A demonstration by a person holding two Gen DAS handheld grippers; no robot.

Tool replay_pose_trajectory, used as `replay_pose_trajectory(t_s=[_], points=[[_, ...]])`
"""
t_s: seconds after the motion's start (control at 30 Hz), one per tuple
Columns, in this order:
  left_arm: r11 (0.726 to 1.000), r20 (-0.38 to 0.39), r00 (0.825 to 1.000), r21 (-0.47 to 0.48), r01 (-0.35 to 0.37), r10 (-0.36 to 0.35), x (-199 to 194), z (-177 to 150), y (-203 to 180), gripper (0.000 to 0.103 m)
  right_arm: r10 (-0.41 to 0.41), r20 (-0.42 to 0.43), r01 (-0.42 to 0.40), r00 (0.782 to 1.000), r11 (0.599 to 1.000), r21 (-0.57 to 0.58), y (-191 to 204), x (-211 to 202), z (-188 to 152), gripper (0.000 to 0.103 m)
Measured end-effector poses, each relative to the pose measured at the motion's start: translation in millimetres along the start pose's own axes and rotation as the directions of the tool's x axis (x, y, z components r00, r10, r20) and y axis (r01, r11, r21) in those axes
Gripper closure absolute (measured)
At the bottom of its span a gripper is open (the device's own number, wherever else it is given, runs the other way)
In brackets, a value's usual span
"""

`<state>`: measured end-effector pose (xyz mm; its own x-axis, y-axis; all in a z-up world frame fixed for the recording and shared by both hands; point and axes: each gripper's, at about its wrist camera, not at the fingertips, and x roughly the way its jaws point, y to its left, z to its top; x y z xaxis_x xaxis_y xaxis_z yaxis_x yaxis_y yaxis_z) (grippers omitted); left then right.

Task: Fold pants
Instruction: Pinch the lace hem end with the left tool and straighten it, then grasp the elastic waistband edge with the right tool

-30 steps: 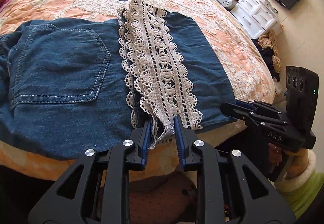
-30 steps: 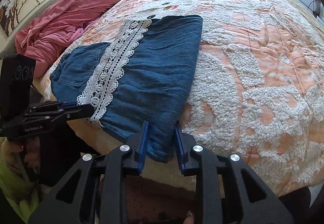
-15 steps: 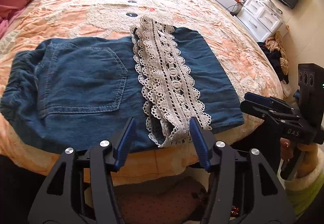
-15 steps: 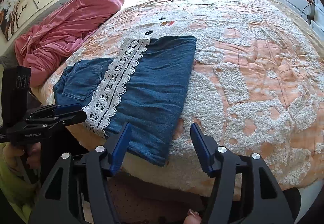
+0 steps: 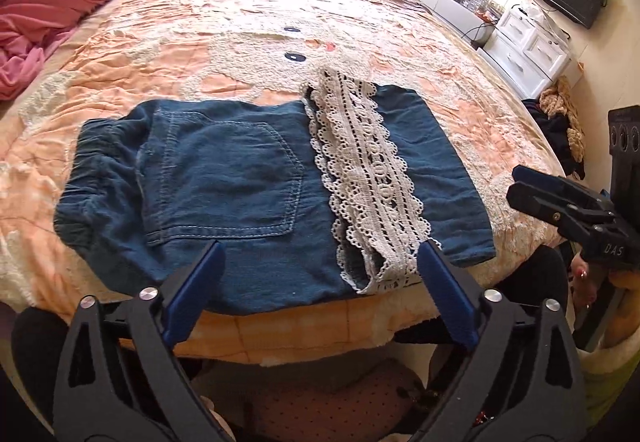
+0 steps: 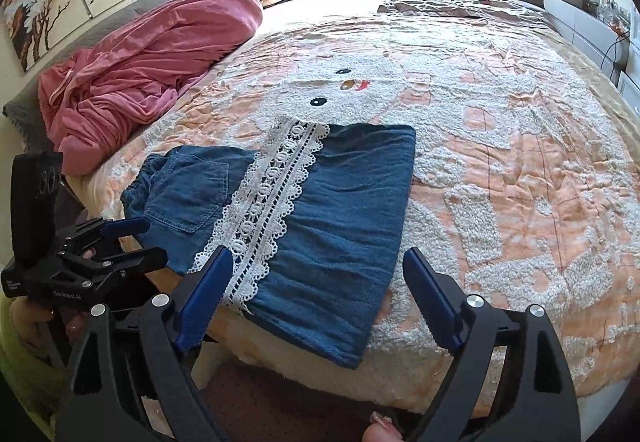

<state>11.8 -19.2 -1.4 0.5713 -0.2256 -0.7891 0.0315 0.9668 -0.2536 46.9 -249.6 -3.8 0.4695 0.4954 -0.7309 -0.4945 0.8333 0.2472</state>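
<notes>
Denim pants (image 5: 240,194), dark blue, folded into a flat rectangle at the near edge of the bed (image 5: 280,42); white crocheted lace band (image 5: 368,178) with scalloped edges crosses them. Bedspread nubbly, peach and cream. Left gripper (image 5: 320,270) and right gripper (image 6: 316,274): blue-padded fingers spread wide, holding nothing, hovering over the near hem.

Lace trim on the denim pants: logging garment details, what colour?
White lace trim, an openwork scalloped band, clearest in the right wrist view.
</notes>
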Motion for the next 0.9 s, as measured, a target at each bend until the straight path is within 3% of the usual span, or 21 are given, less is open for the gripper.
replay_pose_trajectory(t_s=[0.53, 0.9], points=[[0.99, 0.058, 0.993, -0.101, -0.098, 0.104, -31, -2, 57, 0.01, 0.041, 0.005, -0.04, 0.999, 0.992, -0.116, 47, 29, 41, 0.009], [0.968, 0.047, 0.987, -0.205, -0.142, 0.154, -36, -14, 109, 0.01, 0.084, -0.016, -0.086, 0.996, 0.966, -0.244, 89, 68, 72, 0.007]])
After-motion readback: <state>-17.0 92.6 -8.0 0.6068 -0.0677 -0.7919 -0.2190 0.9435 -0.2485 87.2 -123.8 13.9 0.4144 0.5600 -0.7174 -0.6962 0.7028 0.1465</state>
